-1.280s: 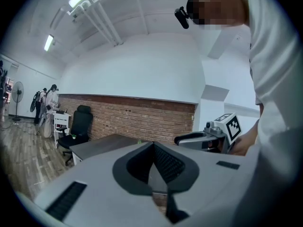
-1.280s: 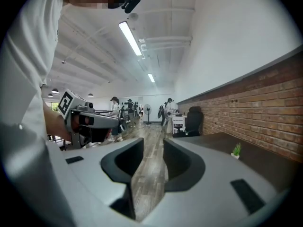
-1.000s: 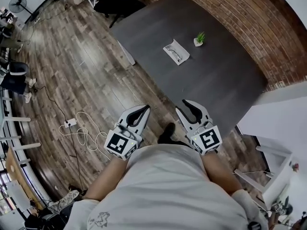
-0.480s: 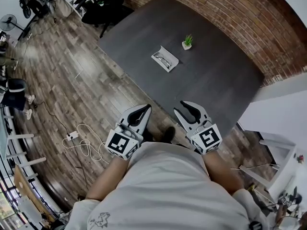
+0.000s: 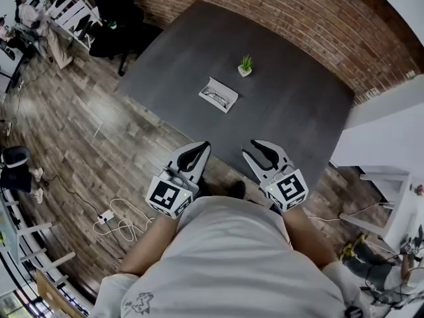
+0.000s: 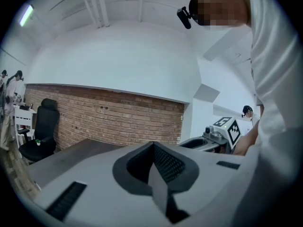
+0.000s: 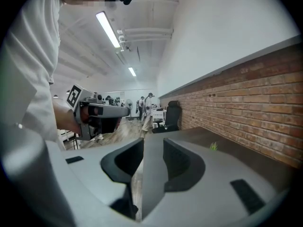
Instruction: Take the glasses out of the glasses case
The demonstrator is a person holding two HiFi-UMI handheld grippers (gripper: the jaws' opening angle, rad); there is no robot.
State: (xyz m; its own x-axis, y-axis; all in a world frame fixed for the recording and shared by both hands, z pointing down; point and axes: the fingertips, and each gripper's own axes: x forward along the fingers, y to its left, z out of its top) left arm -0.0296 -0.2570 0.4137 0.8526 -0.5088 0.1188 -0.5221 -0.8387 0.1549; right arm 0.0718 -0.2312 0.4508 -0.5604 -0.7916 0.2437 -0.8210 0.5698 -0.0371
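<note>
An open white glasses case (image 5: 218, 95) lies on the dark table (image 5: 291, 111), with glasses showing inside it. Both grippers hang close to my torso, short of the table's near edge and well apart from the case. My left gripper (image 5: 202, 147) is shut with nothing in it; in the left gripper view its jaws (image 6: 154, 148) meet along one line. My right gripper (image 5: 250, 146) is shut and empty too, its jaws (image 7: 144, 143) pressed together. The case is not visible in either gripper view.
A small potted plant (image 5: 246, 65) stands just beyond the case. A brick wall (image 5: 298, 12) backs the table. A black office chair (image 5: 112, 22) stands at the table's left end. White cables (image 5: 116, 224) lie on the wood floor. White furniture (image 5: 384, 177) is at the right.
The table and case have drifted left and nearer in the head view as I step closer. Both grippers stay shut by my torso.
</note>
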